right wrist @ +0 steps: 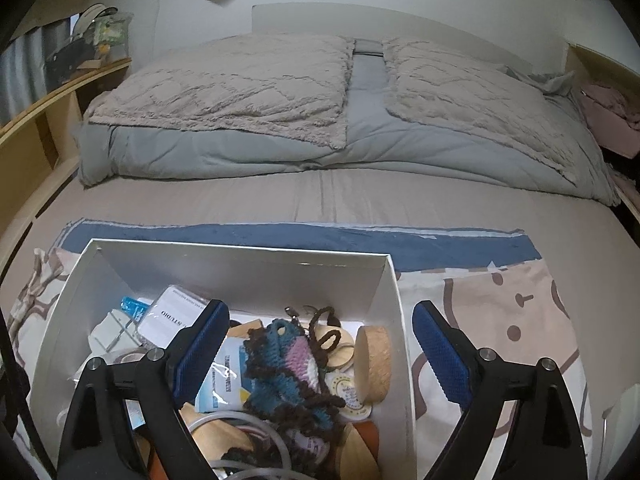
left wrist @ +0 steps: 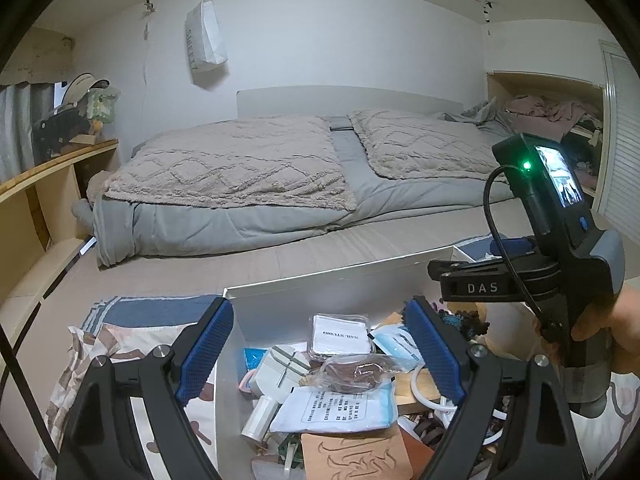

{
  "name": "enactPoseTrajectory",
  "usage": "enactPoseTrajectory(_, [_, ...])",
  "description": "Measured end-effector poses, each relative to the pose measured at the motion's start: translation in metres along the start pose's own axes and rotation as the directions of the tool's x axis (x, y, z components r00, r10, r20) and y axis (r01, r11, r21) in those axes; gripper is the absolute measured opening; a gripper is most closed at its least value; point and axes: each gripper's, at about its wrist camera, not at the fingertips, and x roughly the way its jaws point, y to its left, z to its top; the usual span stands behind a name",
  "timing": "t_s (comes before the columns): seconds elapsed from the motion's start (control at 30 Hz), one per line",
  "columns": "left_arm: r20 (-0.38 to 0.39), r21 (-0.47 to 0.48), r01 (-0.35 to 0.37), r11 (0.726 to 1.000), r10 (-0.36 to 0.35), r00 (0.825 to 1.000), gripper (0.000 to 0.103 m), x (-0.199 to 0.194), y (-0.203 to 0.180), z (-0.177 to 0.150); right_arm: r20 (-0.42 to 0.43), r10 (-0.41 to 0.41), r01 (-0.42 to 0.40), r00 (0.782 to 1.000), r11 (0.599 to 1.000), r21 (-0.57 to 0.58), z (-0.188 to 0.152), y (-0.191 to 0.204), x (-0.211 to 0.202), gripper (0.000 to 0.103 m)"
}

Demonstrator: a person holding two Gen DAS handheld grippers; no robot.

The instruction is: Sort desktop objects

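Observation:
A white box (right wrist: 240, 264) full of small objects stands on a patterned cloth on the bed; it also shows in the left wrist view (left wrist: 304, 284). In it lie a crocheted pouch (right wrist: 280, 364), a wooden cylinder (right wrist: 374, 364), a clear case with a white card (left wrist: 340, 336), a printed leaflet (left wrist: 336, 404) and a plastic bag with something brown (left wrist: 356, 372). My left gripper (left wrist: 320, 356) is open above the box's left part, empty. My right gripper (right wrist: 320, 356) is open above its right part, empty; its body shows in the left wrist view (left wrist: 560, 240).
The patterned cloth (right wrist: 500, 312) with a blue border spreads under the box. Behind lie grey duvets with beige blankets (right wrist: 240, 92). A wooden shelf (left wrist: 48, 168) runs along the left. A paper bag (left wrist: 206, 40) hangs on the wall.

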Motion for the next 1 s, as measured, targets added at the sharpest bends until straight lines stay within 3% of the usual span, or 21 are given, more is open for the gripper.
enactPoseTrajectory(0.27, [-0.012,-0.041,-0.003,0.999,0.003,1.0,0.089,-0.002,0.001,0.003,0.012,0.013,-0.013,1.0,1.0,-0.001,-0.001,0.001,-0.014,0.093])
enactPoseTrajectory(0.53, [-0.017,-0.071,-0.01,0.997,0.009,1.0,0.089,-0.009,-0.001,0.007,0.047,0.01,-0.013,0.999,0.997,0.072,0.002,-0.017,-0.037,0.093])
enactPoseTrajectory(0.6, [-0.018,-0.077,-0.012,0.997,0.011,1.0,0.089,-0.011,-0.002,0.009,0.052,0.006,-0.01,0.999,0.996,0.089,0.003,-0.022,-0.042,0.099])
enactPoseTrajectory(0.7, [-0.015,-0.089,-0.017,0.996,0.015,1.0,0.097,-0.017,-0.003,0.01,0.067,0.005,-0.012,0.998,0.994,0.105,0.002,-0.029,-0.052,0.103])
enactPoseTrajectory(1.0, [-0.007,-0.138,-0.016,0.99,0.015,1.0,0.103,-0.039,-0.01,0.021,0.139,-0.011,0.002,0.99,0.998,0.065,-0.008,-0.03,-0.087,0.103])
